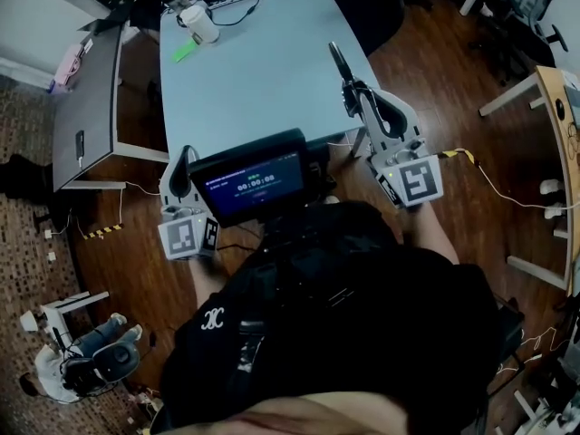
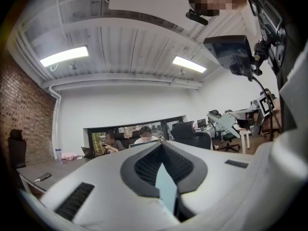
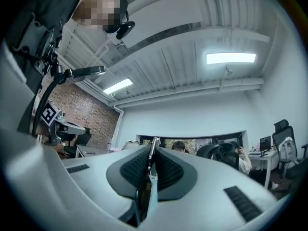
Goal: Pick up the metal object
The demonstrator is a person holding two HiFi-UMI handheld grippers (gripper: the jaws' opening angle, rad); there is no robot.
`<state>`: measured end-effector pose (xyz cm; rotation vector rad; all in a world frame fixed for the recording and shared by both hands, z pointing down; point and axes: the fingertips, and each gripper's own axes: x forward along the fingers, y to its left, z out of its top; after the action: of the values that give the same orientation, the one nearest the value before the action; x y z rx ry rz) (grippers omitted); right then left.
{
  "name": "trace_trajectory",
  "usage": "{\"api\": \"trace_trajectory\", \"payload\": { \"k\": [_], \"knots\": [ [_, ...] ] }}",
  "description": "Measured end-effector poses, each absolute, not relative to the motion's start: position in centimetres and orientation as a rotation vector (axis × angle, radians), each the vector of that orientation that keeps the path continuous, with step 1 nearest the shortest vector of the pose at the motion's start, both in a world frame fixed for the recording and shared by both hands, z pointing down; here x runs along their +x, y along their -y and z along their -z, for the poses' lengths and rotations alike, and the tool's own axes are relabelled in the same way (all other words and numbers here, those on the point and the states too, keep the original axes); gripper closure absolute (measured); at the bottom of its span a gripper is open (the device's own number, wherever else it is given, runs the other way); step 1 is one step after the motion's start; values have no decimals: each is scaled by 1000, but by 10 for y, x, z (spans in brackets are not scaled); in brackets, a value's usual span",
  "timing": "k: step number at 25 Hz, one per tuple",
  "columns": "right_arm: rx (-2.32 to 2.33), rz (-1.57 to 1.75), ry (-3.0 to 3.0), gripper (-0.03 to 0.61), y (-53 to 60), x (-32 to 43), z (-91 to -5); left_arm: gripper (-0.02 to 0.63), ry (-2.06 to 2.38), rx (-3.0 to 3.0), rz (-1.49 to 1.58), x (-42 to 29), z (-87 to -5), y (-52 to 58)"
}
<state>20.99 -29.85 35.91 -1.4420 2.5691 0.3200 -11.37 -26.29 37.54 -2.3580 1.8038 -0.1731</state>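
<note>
The metal object [image 3: 153,143], a thin strip, is clamped edge-on between the jaws of the right gripper [image 1: 354,94], and its tip is seen poking out past the pads in the middle of the right gripper view. In the head view it is seen as a dark sliver [image 1: 337,60] pointing toward the upper middle of the frame, held clear above the right edge of the pale table [image 1: 263,80]. The jaws are drawn narrow, pinched onto the strip.

The left gripper [image 1: 187,157], at the lower left of the table, is pointed upward with its jaws together, and nothing is seen between them.

The pick-up itself is judged to be done: the object is gripped and off the surface. Only a steady hold is called for next, with the pinch kept firm, since so thin a piece could twist or slide between the pads if it is tilted. A cup [image 1: 199,24] is left untouched at the far upper left of the table.
</note>
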Motion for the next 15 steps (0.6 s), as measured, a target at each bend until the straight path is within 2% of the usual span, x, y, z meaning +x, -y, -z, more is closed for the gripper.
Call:
{"api": "trace_trajectory", "payload": {
  "k": [7,15],
  "knots": [
    [-1461,-359,-2587,580,236,195,-347,615,-1732,-2377,131,-123,-367,226],
    [-1481,-315,-2546,580,120,156,-346,615,-1710,-2431,151,-162,-375,121]
  ]
}}
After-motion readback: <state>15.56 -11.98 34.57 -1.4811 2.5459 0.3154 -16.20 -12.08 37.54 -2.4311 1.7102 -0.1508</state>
